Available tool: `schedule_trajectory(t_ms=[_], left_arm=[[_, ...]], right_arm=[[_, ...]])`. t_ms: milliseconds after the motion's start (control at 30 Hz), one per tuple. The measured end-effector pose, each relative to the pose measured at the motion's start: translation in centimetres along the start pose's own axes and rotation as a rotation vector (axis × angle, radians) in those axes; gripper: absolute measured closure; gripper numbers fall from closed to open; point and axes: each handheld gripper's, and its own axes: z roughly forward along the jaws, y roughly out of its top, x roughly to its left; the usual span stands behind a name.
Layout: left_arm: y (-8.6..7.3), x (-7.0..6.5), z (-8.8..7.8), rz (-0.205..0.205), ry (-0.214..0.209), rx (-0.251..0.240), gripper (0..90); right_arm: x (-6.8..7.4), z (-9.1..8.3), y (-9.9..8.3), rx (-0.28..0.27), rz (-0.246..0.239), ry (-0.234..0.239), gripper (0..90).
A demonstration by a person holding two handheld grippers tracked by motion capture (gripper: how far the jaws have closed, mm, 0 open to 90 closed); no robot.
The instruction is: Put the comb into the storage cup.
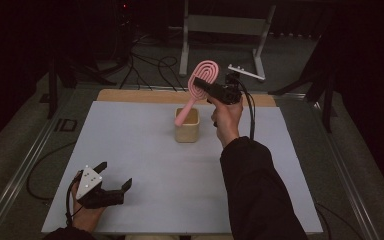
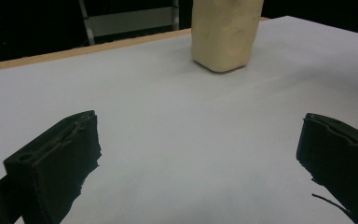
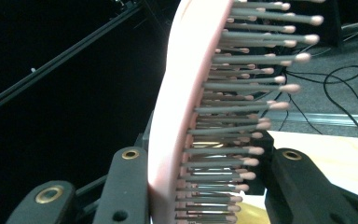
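Right gripper (image 1: pixel 214 90), upper centre of the high view: jaws clamped on the head of a pink hairbrush (image 1: pixel 201 80), handle slanting down to the rim of a beige cup (image 1: pixel 187 131) mid-counter (image 1: pixel 145 145). Left gripper (image 1: pixel 114 179), lower left: jaws wide apart, holding nothing.

Table (image 1: pixel 145 150): pale grey top, a strip of bare wood (image 1: pixel 130 96) along the far edge, metal rails (image 1: pixel 25 165) at both sides. Floor: grey-green carpet (image 1: pixel 25 115) with black cables (image 1: pixel 150 67) looping across it behind the table; a light metal frame (image 1: pixel 225 30) stands beyond. Surroundings dark, black drapes around; a small red light (image 1: pixel 125 6) glows at far left.
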Motion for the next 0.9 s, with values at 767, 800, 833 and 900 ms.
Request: schedule_trajectory(t_ms=[767, 800, 833, 900], left_arm=[[-0.03, 0.04, -0.02, 0.003, 0.0, 0.0, 0.0], [-0.03, 0.04, -0.01, 0.004, 0.0, 0.001, 0.0], [-0.03, 0.01, 0.0, 0.003, 0.001, 0.0, 0.0], [-0.03, 0.0, -0.01, 0.003, 0.0, -0.001, 0.0]], right_arm=[[-0.26, 0.79, 0.55, -0.032, -0.018, -0.039, 63.0], [-0.3, 0.82, 0.5, -0.034, -0.016, -0.041, 63.0], [-0.32, 0.85, 0.48, -0.034, -0.018, -0.045, 63.0], [-0.33, 0.92, 0.46, -0.035, -0.021, -0.048, 63.0]])
